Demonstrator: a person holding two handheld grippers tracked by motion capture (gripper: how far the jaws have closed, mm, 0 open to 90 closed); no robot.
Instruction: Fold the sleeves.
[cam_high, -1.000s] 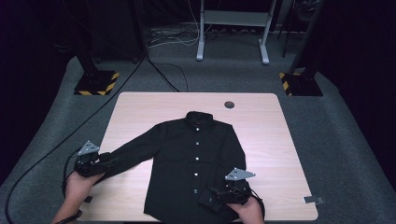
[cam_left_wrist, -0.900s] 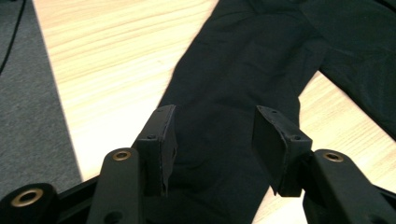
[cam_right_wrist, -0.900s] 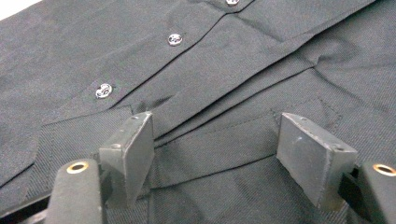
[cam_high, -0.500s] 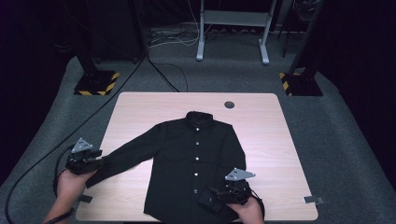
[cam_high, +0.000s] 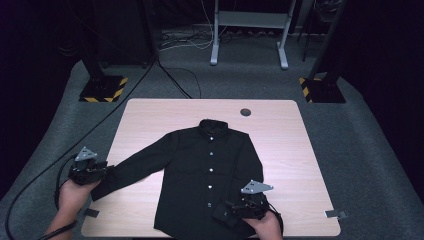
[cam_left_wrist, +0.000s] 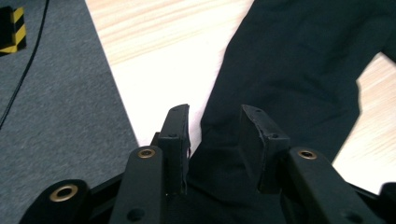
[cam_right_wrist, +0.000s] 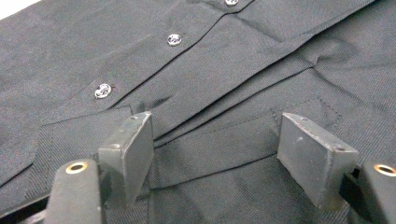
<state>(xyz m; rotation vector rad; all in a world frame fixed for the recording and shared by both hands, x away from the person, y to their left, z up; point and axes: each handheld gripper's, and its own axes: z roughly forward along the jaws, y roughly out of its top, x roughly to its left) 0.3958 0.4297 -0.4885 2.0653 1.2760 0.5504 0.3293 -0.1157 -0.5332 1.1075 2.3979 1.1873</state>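
A black button-up shirt (cam_high: 210, 170) lies flat, face up, on the pale wooden table (cam_high: 280, 135), collar toward the far side. Its left sleeve (cam_high: 135, 167) stretches out to the table's left edge. There my left gripper (cam_high: 104, 172) has the sleeve end (cam_left_wrist: 219, 158) bunched between its jaws, which have just been closing. The cloth touches both pads (cam_left_wrist: 254, 135). At the shirt's near right hem my right gripper (cam_high: 221, 212) rests on the fabric, jaws wide. A folded layer of cloth (cam_right_wrist: 215, 149) lies between its pads (cam_right_wrist: 310, 149), not pinched. White buttons (cam_right_wrist: 102, 90) run down the placket.
A round cable hole (cam_high: 245, 112) sits near the table's far edge. Small tape tabs (cam_high: 334, 214) mark the near corners. Grey carpet surrounds the table, with hazard-striped stand bases (cam_high: 102, 89) behind and a black cable (cam_high: 30, 185) trailing on the left.
My left hand has drifted a little left toward the table edge with the sleeve end, and its jaws stand closer together. The right gripper has stayed put.
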